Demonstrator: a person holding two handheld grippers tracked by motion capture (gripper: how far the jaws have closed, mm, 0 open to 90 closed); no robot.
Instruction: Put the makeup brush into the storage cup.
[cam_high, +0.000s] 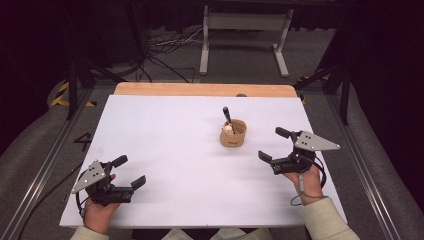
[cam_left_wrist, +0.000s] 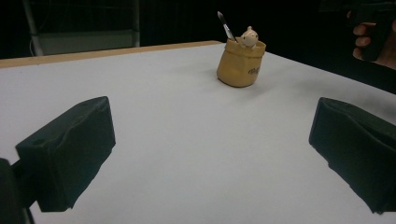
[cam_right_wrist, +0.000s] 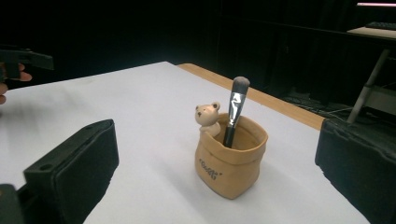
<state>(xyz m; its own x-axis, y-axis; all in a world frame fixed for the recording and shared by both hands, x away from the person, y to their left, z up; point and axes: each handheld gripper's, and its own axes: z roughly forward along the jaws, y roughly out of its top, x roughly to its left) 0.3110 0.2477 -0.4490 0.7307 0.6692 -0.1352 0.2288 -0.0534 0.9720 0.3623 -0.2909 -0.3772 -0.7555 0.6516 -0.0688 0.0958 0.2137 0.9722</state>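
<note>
Wide-open and empty, the right gripper (cam_right_wrist: 215, 172) faces the pot (cam_right_wrist: 229, 161) just ahead; closing carelessly could tip it, spilling the brush (cam_right_wrist: 235, 109) leaning inside.

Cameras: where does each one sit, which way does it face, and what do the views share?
High view: above the person's side, looking forward and down on the white table; both hands with left gripper and right gripper show.
Left gripper view: rides the left gripper, facing the tan holder; own open jaws, the other hand farther off.
Right gripper view: rides the right gripper, close on the holder; own open jaws.
Shared: holder, bear, brush.
</note>
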